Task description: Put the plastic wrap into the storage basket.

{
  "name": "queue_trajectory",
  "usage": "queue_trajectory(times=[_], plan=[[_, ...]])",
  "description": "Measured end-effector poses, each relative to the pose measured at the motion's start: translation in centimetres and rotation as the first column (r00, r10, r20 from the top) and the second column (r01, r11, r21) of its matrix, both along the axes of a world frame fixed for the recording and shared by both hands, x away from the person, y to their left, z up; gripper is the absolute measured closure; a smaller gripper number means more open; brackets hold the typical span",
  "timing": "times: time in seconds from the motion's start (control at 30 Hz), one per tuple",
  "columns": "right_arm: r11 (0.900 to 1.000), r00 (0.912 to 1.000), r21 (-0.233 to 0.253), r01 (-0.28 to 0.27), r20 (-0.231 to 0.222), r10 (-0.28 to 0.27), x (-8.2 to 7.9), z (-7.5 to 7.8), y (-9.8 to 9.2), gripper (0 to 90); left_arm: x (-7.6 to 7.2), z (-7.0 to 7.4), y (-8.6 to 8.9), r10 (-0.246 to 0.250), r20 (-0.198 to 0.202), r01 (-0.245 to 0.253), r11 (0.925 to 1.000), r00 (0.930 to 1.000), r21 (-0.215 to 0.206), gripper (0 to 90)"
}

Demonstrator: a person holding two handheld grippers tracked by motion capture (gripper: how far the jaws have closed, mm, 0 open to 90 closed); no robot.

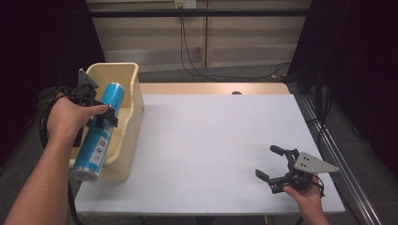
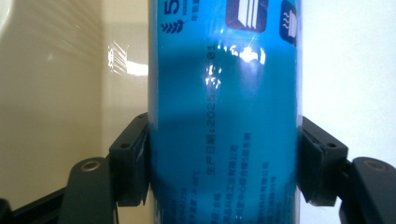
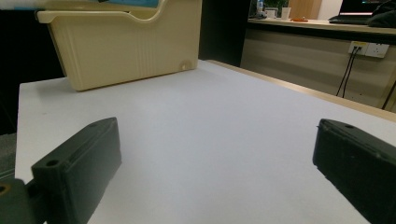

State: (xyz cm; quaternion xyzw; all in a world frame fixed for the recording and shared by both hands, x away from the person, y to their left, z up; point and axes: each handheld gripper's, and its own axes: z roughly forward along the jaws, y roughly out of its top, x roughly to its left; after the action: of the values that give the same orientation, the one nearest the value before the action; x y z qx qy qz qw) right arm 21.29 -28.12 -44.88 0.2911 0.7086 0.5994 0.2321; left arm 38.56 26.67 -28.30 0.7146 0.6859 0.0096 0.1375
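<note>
Here the left gripper [image 1: 104, 116] squeezes a blue can [image 1: 100, 132] tight, tilted over the cream bin [image 1: 131, 101]. Far from the bin, the right gripper [image 1: 272, 164] is wide open, holding nothing.

glossy blue can [image 2: 224, 116], smooth cream plastic bin [image 1: 126, 101], matt white table [image 1: 211, 150] with wood edge.

The blue canister [image 2: 223, 112] carried a sideways printed date, "生产日期:2025", ending in "01", beside its lower Chinese lines, which were too small to read. A white "5" sat above it, near a wheat-ear mark.
</note>
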Motion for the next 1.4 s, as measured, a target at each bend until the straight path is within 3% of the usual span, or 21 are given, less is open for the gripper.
queue_trajectory(times=[0.5, 0.57, 0.63, 0.7, 0.73, 0.8, 1.2, 1.4], plan=[[1.0, 1.0, -0.002, -0.002, 0.001, 0.002, 0.0, 0.0, 0.0, 0.9, 0.5, -1.0, -0.2, -0.005, -0.02, 0.005, 0.9997, 0.9998, 0.024, 31.7], [1.0, 1.0, -0.002, -0.003, 0.001, 0.003, 0.0, 0.0, 0.0, 0.8, 0.5, -0.9, -0.3, 0.001, -0.023, 0.0, 0.9999, 0.9997, 0.012, 31.6], [1.0, 1.0, -0.002, -0.002, 0.001, 0.002, 0.0, 0.0, 0.0, 0.9, 0.5, -0.6, -0.3, 0.002, -0.004, -0.002, 0.9998, 1.0, 0.019, 30.7], [1.0, 1.0, -0.004, -0.002, 0.001, 0.002, 0.0, 0.0, 0.0, 0.9, 0.4, 0.8, 0.0, 0.013, 0.057, -0.011, 0.9993, 0.9983, -0.037, 34.1], [1.0, 1.0, -0.002, -0.001, 0.001, 0.001, 0.0, 0.0, 0.0, 0.9, 0.3, 1.4, -0.1, 0.007, 0.058, -0.004, 0.9985, 0.9983, -0.054, 34.0], [1.0, 1.0, -0.001, -0.001, 0.002, 0.001, 0.0, 0.0, 0.0, 0.8, 0.1, 2.2, -0.5, -0.011, 0.059, 0.014, 0.999, 0.9982, -0.043, 32.2], [1.0, 1.0, -0.002, 0.001, 0.002, -0.001, 0.0, 0.1, -0.1, 0.9, 0.6, 1.9, -2.6, -0.072, 0.098, 0.08, 0.9928, 0.9926, -0.089, 24.9], [1.0, 1.0, -0.004, -0.001, 0.002, 0.001, -0.1, 0.1, 0.0, 0.8, 0.6, 1.7, -4.3, -0.115, 0.114, 0.128, 0.9853, 0.9868, -0.113, 22.9]])
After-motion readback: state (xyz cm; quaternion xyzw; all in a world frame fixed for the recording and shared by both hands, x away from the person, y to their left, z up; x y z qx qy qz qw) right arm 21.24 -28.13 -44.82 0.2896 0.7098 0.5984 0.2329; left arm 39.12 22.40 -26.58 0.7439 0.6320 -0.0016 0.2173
